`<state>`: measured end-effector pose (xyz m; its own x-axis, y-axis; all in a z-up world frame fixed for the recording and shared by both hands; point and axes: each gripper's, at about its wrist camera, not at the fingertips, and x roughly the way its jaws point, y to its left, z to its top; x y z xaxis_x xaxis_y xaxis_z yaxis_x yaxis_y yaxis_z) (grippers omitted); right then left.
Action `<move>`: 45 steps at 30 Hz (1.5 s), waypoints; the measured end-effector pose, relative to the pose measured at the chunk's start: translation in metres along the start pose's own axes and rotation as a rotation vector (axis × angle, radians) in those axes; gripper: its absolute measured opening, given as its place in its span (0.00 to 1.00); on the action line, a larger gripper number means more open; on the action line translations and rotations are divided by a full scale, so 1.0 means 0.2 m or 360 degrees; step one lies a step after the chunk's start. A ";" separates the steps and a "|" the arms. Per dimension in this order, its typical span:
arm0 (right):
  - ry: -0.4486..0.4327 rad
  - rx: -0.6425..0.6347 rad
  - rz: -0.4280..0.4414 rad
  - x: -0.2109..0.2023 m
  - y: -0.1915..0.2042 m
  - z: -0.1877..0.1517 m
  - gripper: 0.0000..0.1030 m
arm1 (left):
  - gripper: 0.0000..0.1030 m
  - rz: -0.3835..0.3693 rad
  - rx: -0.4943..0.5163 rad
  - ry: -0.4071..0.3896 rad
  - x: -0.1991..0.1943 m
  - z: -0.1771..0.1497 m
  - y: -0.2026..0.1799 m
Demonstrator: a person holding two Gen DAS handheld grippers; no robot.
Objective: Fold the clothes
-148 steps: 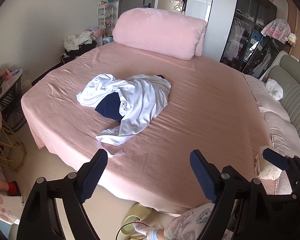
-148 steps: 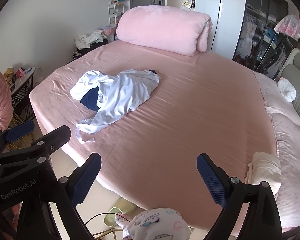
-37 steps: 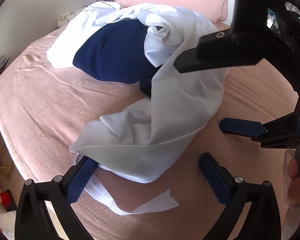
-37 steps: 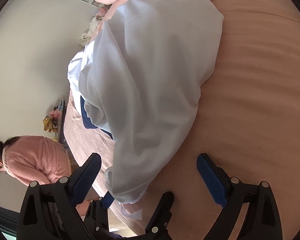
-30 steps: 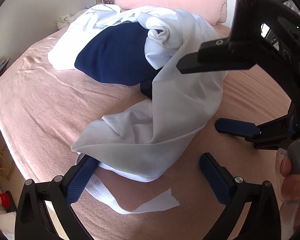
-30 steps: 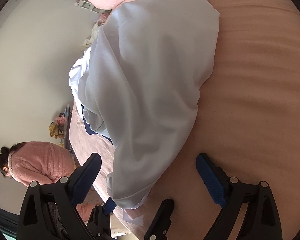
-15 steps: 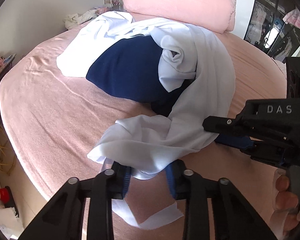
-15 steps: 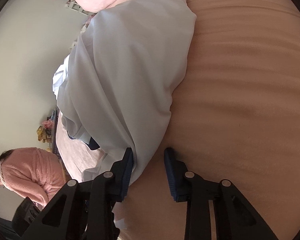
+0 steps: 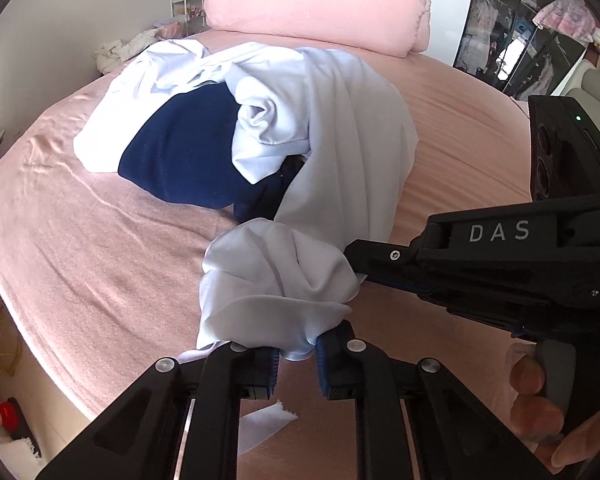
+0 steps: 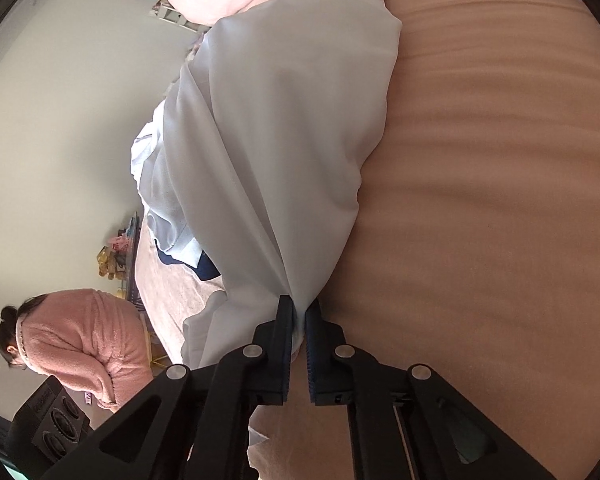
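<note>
Crumpled pale-blue-white cloth garment [image 9: 332, 128] lies in a heap on the pink-sheeted bed [image 9: 100, 256], bunched over a dark navy cloth piece [image 9: 180, 160]; not folded, not flat.

Left gripper [image 9: 296, 354] — jaws drawn narrow, pinching a wad of the garment's near hem; right gripper [image 10: 298, 320] — jaws likewise narrow, clamped on the same pale cloth a little to the right of the left one, its black body crossing the left wrist view; the two holds sit close together.

Step in hand, by my reading: both ends of the near edge are gripped, ready for lifting or spreading the garment out; a fold proper cannot be laid while the cloth is this bunched.

Next move likely calls for the two holds drawn apart to tension the edge, and a lift or pull that frees the pale cloth from the navy piece, which may drag along; whether they are one garment or two I cannot tell.

Room: bare pink sheet to the right of the heap and beyond it — ample for laying flat; the bed's edge is near on the left and close under the grippers; a loose white strip [image 9: 260, 426] hangs there; rolled pink fleece duvet [image 9: 320, 4] lies at the far side, well apart; a person in a pink fleece robe [image 10: 88, 340] stands off the bed's left side.
</note>
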<state>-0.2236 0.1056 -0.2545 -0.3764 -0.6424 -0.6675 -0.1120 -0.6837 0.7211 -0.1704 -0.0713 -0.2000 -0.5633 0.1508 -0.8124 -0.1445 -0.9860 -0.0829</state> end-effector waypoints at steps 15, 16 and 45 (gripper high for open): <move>-0.0106 0.0022 0.0093 -0.33 -0.19 0.03 0.04 | 0.12 -0.0086 0.0051 -0.0022 -0.16 -0.04 0.02; -0.0115 0.0023 0.0097 -0.34 -0.20 0.03 0.04 | 0.12 -0.0086 0.0059 -0.0030 -0.13 -0.01 -0.03; -0.0006 0.0178 0.0377 -0.20 -0.11 0.08 0.75 | 0.12 -0.0186 -0.0023 -0.0014 0.03 0.17 -0.15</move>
<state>-0.2201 0.1515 -0.2413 -0.4078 -0.7784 -0.4772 -0.1214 -0.4718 0.8733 -0.1976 -0.0393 -0.1822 -0.5501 0.2656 -0.7917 -0.1981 -0.9625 -0.1853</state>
